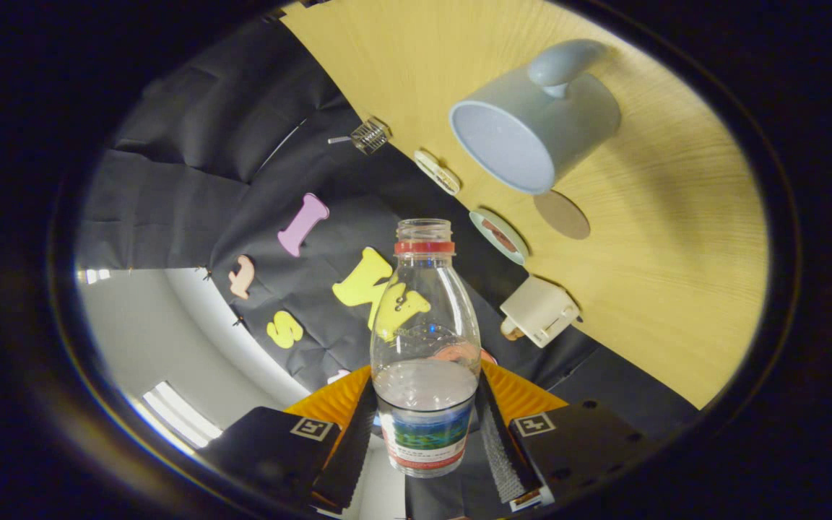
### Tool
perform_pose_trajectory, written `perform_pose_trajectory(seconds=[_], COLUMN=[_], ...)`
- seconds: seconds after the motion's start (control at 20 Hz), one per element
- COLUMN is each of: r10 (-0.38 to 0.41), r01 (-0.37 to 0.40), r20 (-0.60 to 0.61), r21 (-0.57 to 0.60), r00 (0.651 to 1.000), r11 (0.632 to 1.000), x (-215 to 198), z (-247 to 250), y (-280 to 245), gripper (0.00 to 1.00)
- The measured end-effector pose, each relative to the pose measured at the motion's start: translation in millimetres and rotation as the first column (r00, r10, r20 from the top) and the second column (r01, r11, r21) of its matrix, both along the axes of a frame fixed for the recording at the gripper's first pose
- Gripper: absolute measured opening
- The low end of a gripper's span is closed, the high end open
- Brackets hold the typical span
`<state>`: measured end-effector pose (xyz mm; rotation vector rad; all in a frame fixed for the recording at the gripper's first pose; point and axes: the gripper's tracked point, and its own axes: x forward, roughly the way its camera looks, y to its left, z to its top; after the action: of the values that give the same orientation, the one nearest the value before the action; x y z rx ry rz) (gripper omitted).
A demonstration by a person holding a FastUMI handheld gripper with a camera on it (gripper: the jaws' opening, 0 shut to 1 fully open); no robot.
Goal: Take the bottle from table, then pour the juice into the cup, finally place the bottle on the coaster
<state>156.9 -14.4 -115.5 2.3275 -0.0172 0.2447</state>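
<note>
A clear plastic bottle [425, 347] with a red neck ring and no cap sits between my two fingers, and my gripper [425, 440] is shut on its labelled lower part. Some clear liquid rests in the lower part of the bottle. The whole view is rolled, so the wooden table [676, 274] slants across the upper right. A pale blue-grey cup [531, 123] with a handle stands on the table beyond the bottle's mouth. A round brown coaster [562, 214] lies flat on the table just beside the cup's base.
Along the table's edge by the booth wall sit a small white box [539, 310], a round green-rimmed disc [499, 236], a white disc [437, 172] and a small clear ribbed object [370, 135]. Black cloth hangs behind.
</note>
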Motion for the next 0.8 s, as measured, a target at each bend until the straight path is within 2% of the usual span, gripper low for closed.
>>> perform_pose_trajectory(seconds=[0.25,0.45,0.8], r10=[0.002,0.001,0.01], r01=[-0.002,-0.002,-0.015], r20=[-0.032,-0.03,-0.039], r21=[-0.02,-0.027,-0.118], r00=[0.999,1.0,0.999], r11=[1.0,1.0,0.993], x=[-9.0,-11.7,-24.1], z=[-21.6,-17.8,-10.1], y=[-4.1,-2.5,8.9], gripper=[0.75,0.76,0.76])
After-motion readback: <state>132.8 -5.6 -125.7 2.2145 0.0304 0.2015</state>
